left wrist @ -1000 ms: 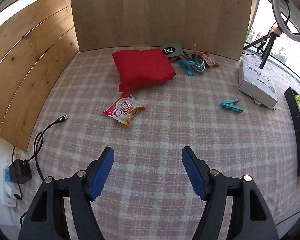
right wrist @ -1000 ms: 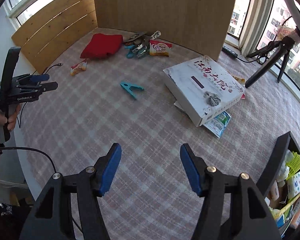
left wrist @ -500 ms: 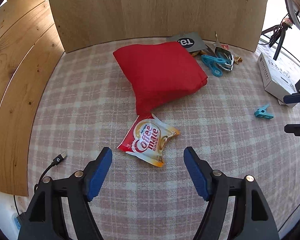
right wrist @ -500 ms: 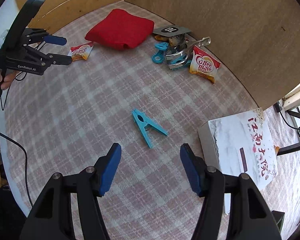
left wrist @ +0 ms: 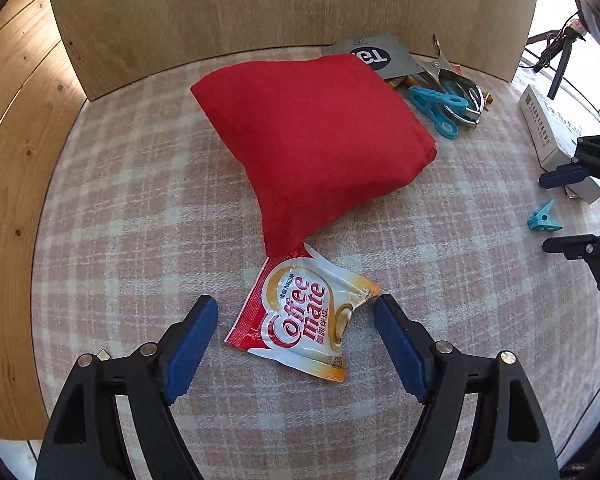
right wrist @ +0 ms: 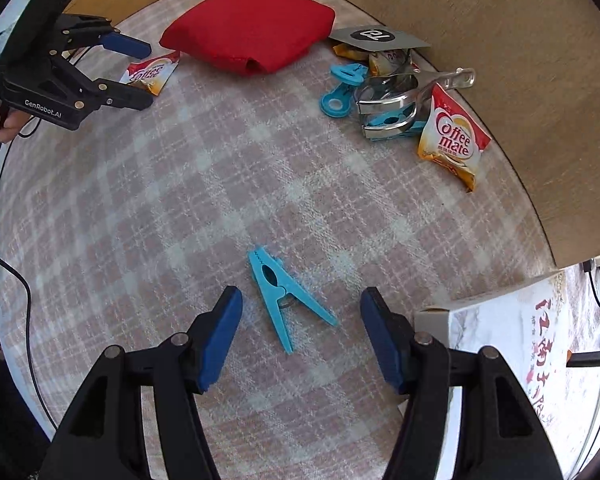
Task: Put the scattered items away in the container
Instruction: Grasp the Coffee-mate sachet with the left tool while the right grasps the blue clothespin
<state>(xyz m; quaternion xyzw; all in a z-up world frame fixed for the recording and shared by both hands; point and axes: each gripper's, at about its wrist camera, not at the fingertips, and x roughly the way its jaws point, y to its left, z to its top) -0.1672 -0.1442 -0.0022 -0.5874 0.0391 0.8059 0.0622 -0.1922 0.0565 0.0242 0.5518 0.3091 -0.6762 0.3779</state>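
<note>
A Coffee mate sachet (left wrist: 304, 316) lies on the checked cloth, just in front of a red fabric pouch (left wrist: 320, 136). My left gripper (left wrist: 296, 306) points down over it; its jaws are opening, with the sachet between the blue pads (left wrist: 192, 340) and not pressed. A light blue clothespin (right wrist: 284, 296) lies flat between the fingers of my right gripper (right wrist: 300, 298), which is open and clear of it. In the right wrist view the left gripper (right wrist: 149, 75) straddles the sachet (right wrist: 152, 72). In the left wrist view the right gripper (left wrist: 544, 213) stands over the clothespin (left wrist: 543, 222).
Against the wooden back board (right wrist: 500, 40) lies a pile: a second Coffee mate sachet (right wrist: 452, 140), a metal clip (right wrist: 392, 96), blue clips (right wrist: 340, 96), a grey card (right wrist: 376, 36). A white printed box (right wrist: 520, 340) sits at the right. A black cable (right wrist: 16, 280) hangs off the left edge.
Both grippers came forward and down. The left one now straddles the sachet with wider jaws. The right one has rolled and closed in over the blue clothespin.
</note>
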